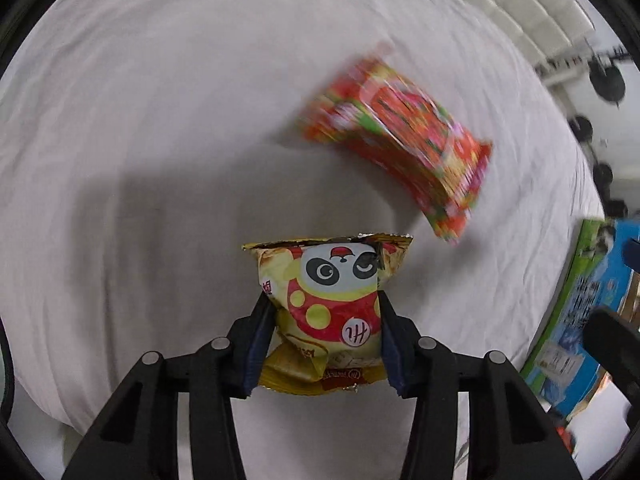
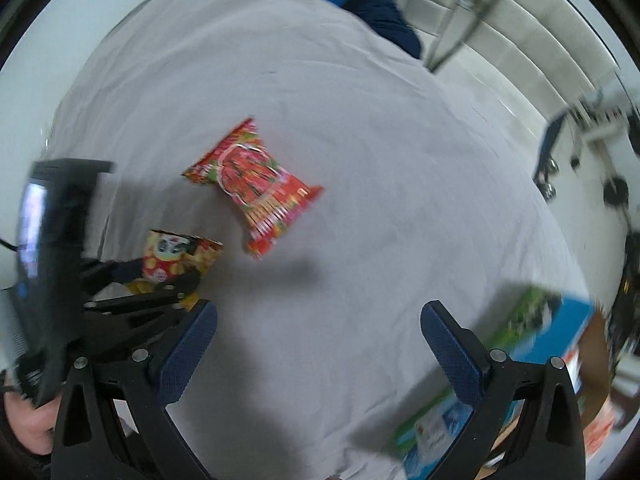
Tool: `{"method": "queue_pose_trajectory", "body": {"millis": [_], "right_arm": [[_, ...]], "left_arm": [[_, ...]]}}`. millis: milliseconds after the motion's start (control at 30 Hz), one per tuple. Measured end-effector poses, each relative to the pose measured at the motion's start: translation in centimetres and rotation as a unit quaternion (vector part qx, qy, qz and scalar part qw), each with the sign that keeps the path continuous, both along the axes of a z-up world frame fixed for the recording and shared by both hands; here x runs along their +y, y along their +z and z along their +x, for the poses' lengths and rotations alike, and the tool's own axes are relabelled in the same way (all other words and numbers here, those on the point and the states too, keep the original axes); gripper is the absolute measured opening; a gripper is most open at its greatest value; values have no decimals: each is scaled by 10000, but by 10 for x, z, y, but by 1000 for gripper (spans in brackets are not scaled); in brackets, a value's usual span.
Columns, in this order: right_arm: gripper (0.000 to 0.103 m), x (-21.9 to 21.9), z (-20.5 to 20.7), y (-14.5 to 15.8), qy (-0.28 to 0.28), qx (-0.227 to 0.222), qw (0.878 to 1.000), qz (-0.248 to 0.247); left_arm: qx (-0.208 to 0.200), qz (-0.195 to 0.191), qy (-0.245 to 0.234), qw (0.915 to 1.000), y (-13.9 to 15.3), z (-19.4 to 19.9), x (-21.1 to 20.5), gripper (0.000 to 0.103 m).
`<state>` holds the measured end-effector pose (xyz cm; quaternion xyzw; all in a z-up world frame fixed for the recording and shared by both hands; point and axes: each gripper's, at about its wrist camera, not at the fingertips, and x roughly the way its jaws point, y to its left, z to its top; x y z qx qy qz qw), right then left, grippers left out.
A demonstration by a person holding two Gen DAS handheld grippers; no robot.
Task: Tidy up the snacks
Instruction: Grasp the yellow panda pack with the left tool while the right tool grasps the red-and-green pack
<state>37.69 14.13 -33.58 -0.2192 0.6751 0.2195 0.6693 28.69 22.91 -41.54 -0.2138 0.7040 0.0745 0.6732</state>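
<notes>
Yellow panda snack packet (image 1: 326,312) is clamped in the left hand-held gripper (image 1: 324,328), just short of the red snack packet (image 1: 396,140) lying on the white-sheeted counter (image 1: 140,120). The right hand-held gripper (image 2: 318,344) hangs open, empty. Likely next: carry the yellow packet to the blue-green box (image 1: 580,312), right of the red one.

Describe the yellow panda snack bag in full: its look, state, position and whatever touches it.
The yellow snack bag is a small glossy foil pouch printed with a winking cartoon panda in a red outfit with yellow dots. Its crimped top edge points away from the camera and looks sealed. The left hand-held gripper clamps it by its sides between blue-padded fingers. It is over the white cloth, near the red snack bag; whether it rests on the cloth is unclear.
</notes>
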Motion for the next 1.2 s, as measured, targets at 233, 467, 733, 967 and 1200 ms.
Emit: {"method": "queue_pose_trajectory", "body": {"millis": [233,467,733,967,1200], "right_arm": [[103,65,21,-42,900,228,9948,-409],[100,102,40,-87,1330,543,9880,-561],[76,113,58,-119,1389,866,9838,-737],[58,118,56,-115,1376,700,9845,-832],[51,114,53,-111,1137,694,9867,-927]], "left_arm": [[-81,134,569,9983,-1,-5,46,45],[-46,194,845,9962,-11,0,77,45],[32,236,839,9962,-18,3,91,45],[18,268,774,9966,-26,16,96,45],[-62,372,752,9965,-11,19,96,45]]}}
